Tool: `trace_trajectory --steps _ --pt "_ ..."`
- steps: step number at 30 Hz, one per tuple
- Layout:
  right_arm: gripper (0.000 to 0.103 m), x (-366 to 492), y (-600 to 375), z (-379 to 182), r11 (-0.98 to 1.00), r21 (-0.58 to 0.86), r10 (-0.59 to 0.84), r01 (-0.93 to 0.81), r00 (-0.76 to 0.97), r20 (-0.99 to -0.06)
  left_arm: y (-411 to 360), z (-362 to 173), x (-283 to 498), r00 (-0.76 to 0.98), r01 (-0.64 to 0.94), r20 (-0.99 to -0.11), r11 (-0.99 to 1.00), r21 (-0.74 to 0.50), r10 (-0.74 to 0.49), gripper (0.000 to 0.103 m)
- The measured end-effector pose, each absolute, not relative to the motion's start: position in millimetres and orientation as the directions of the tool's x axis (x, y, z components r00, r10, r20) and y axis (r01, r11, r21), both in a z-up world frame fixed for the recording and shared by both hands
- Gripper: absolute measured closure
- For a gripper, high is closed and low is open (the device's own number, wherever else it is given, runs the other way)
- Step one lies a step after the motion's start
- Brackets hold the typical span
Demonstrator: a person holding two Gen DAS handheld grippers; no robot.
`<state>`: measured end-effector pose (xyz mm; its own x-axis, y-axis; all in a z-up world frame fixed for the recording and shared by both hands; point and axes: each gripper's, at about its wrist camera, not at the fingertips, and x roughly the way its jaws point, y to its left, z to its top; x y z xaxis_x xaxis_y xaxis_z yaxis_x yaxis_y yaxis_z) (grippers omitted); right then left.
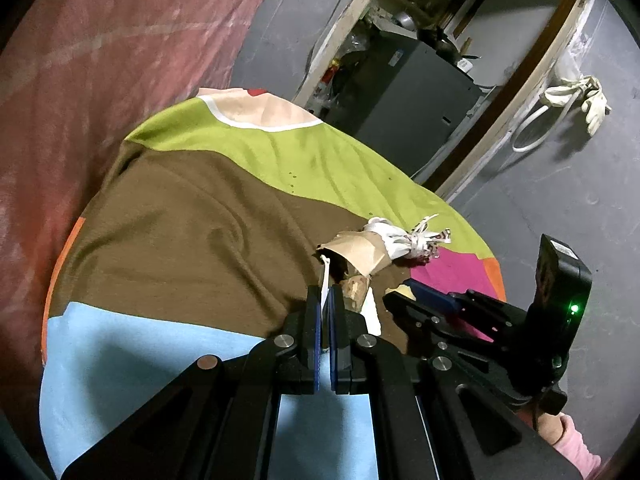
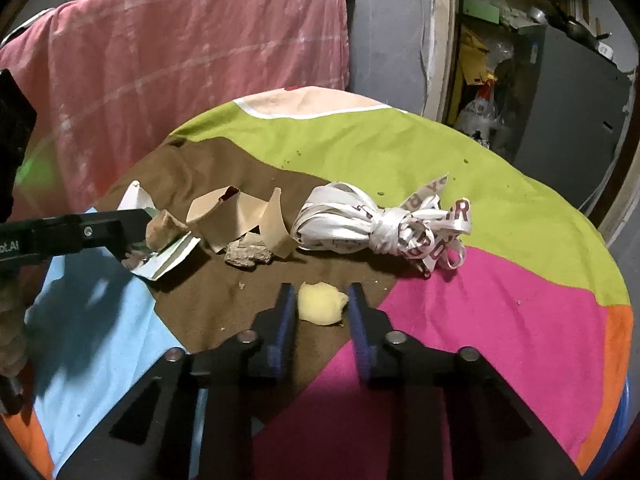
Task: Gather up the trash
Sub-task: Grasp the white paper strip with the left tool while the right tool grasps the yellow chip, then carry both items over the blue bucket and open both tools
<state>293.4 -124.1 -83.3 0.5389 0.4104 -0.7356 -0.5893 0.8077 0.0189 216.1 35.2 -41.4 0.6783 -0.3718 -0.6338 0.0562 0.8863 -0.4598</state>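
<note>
Yellow scrap (image 2: 322,309) btwn right gripper (image 2: 320,305) fingers, touching both.

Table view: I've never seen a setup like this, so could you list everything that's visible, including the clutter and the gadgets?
tablecloth: one, patches of green, brown, pink, blue and orange, covering the round table
pink sheet: one, draped behind the table
ribbon bundle: one, white with red letters, knotted, mid-table
torn cardboard: one curled piece, tan, left of the ribbon
crumbly lumps: two, brownish, by the cardboard
wrapper: one, white, table's left side
yellow lump: one, pale yellow, nearest the camera
grey cabinet: one, through the doorway
gloves: whitish, hanging on the wall
left tongs: black, shut on the wrapper
right tongs: black, pads against the yellow lump
sleeve: pink, behind the right tongs
</note>
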Motion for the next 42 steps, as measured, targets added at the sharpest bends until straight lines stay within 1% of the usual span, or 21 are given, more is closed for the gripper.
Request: trace_trajectory --steps 3,6,9,10,14,17,18,20,22,26,34,37,38,42 --pt "0.081 288 -126 -82 0.812 0.015 0.410 -0.583 0.553 -0.725 31 -39 212 0.689 0.063 -0.628 0.893 -0.445 -0.361 0.101" --pt "0.081 277 -136 -75 0.824 0.003 0.414 -0.567 0.599 -0.686 28 -36 208 0.708 0.078 -0.614 0.903 -0.422 -0.348 0.101" --pt "0.081 260 -150 -60 0.841 0.012 0.434 -0.541 0.660 -0.613 19 -30 201 0.734 0.102 -0.589 0.912 -0.397 -0.338 0.101" --pt "0.081 251 -157 -52 0.850 0.011 0.436 -0.527 0.692 -0.575 15 -26 199 0.745 0.115 -0.575 0.915 -0.387 -0.337 0.101" --pt "0.081 223 -179 -21 0.880 -0.021 0.415 -0.474 0.790 -0.452 -6 -9 191 0.794 0.166 -0.507 0.922 -0.351 -0.336 0.101" --pt "0.081 208 -196 1 0.899 -0.036 0.392 -0.437 0.838 -0.379 -26 7 184 0.831 0.194 -0.449 0.927 -0.320 -0.329 0.101" --pt "0.081 204 -201 8 0.904 -0.041 0.385 -0.426 0.851 -0.358 -32 12 182 0.842 0.197 -0.435 0.932 -0.305 -0.320 0.101" --pt "0.081 199 -209 18 0.909 -0.046 0.377 -0.415 0.863 -0.336 -47 20 182 0.859 0.184 -0.433 0.955 -0.234 -0.271 0.101" --pt "0.081 198 -215 25 0.911 -0.048 0.373 -0.410 0.868 -0.328 -58 23 184 0.863 0.161 -0.453 0.972 -0.172 -0.223 0.101" --pt "0.081 197 -219 23 0.910 -0.029 0.380 -0.414 0.859 -0.343 -62 13 189 0.839 0.127 -0.518 0.986 -0.109 -0.165 0.101" --pt "0.081 201 -219 -6 0.901 0.025 0.407 -0.432 0.827 -0.388 -38 -20 192 0.801 0.050 -0.589 0.992 -0.116 -0.109 0.101" --pt "0.081 208 -221 -22 0.903 0.056 0.409 -0.427 0.810 -0.420 -30 -22 187 0.805 0.034 -0.583 0.990 -0.134 -0.107 0.101" --pt "0.081 207 -222 -25 0.905 0.063 0.407 -0.421 0.813 -0.415 -29 -22 185 0.813 0.036 -0.572 0.990 -0.137 -0.109 0.101" --pt "0.081 193 -222 -13 0.912 0.017 0.388 -0.409 0.852 -0.350 -29 -10 172 0.856 0.068 -0.498 0.985 -0.159 -0.139 0.101"
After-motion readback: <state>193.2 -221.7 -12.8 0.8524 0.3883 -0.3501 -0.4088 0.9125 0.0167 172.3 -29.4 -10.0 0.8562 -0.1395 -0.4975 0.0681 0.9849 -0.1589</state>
